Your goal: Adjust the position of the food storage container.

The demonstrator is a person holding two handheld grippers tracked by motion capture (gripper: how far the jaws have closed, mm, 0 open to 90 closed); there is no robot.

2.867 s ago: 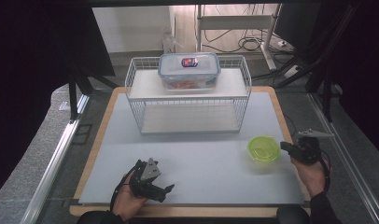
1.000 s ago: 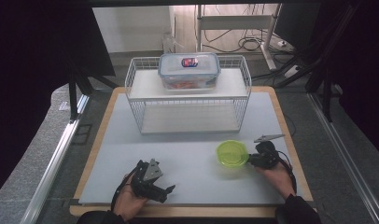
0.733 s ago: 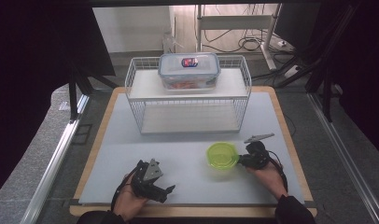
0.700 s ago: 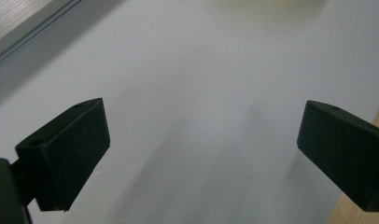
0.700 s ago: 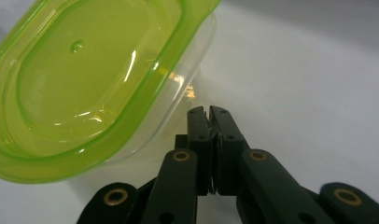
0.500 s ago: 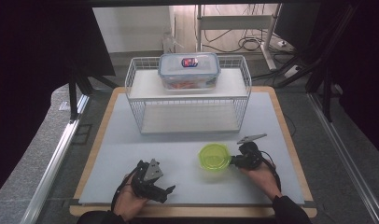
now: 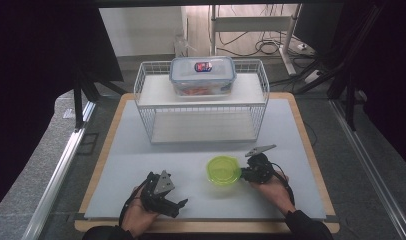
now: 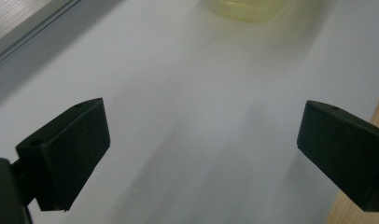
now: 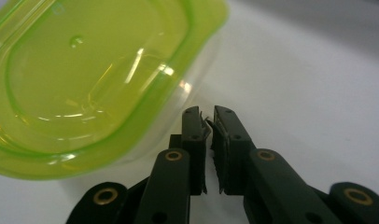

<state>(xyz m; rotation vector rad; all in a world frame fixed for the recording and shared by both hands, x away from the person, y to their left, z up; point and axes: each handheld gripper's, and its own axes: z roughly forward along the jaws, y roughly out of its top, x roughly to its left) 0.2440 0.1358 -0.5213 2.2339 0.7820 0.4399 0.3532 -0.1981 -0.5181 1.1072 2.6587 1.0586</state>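
Green-lidded container (image 7: 223, 170) flat, lid up, roundish

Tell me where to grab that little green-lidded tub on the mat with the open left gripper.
Probably the green-lidded tub by its overhanging lid rim, from its left side. The right gripper sits shut against its right edge, and the left gripper, jaws wide apart, already faces it across the bare white mat.
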